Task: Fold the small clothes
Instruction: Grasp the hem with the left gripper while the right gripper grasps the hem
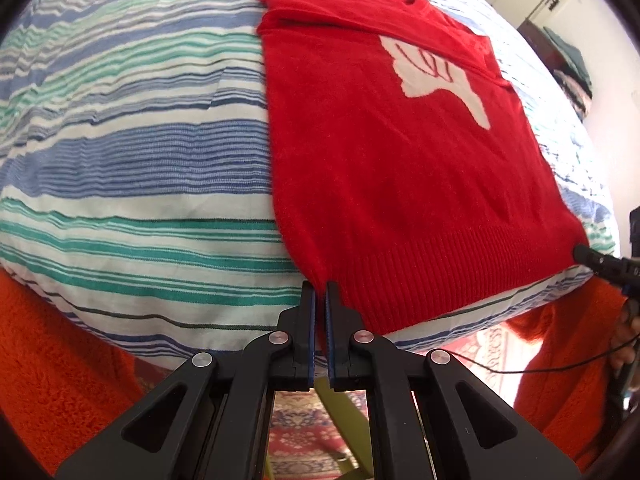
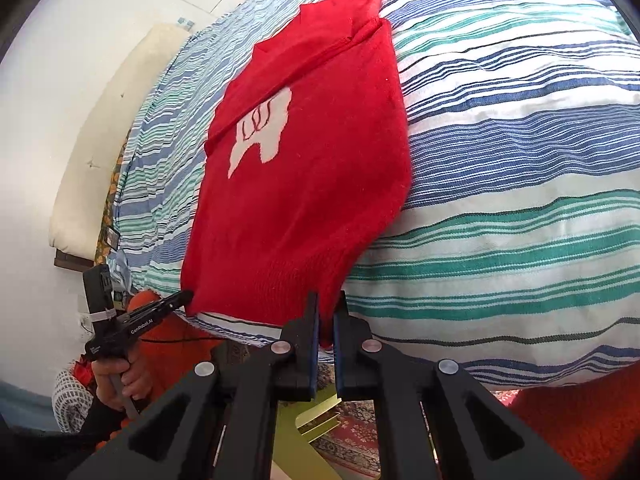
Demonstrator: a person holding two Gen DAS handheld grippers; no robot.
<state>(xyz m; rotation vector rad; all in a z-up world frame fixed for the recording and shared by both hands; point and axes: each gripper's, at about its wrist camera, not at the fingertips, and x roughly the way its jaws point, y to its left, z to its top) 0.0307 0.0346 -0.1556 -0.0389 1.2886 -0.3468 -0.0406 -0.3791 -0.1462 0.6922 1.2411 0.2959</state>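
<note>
Holding the red sweater by its two bottom corners, we keep the left gripper and the right gripper clenched on the hem. It lies flat on the striped bed; we should lift both corners evenly and fold toward the collar.

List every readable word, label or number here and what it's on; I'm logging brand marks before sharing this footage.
"GenRobot.AI": white print on the side of the left hand-held gripper, seen from the right wrist view.
A smaller white label lower on the same body, near the hand: too small to read.
The white motif on the red sweater is a picture with red lines, not lettering.
Nothing else readable.
</note>
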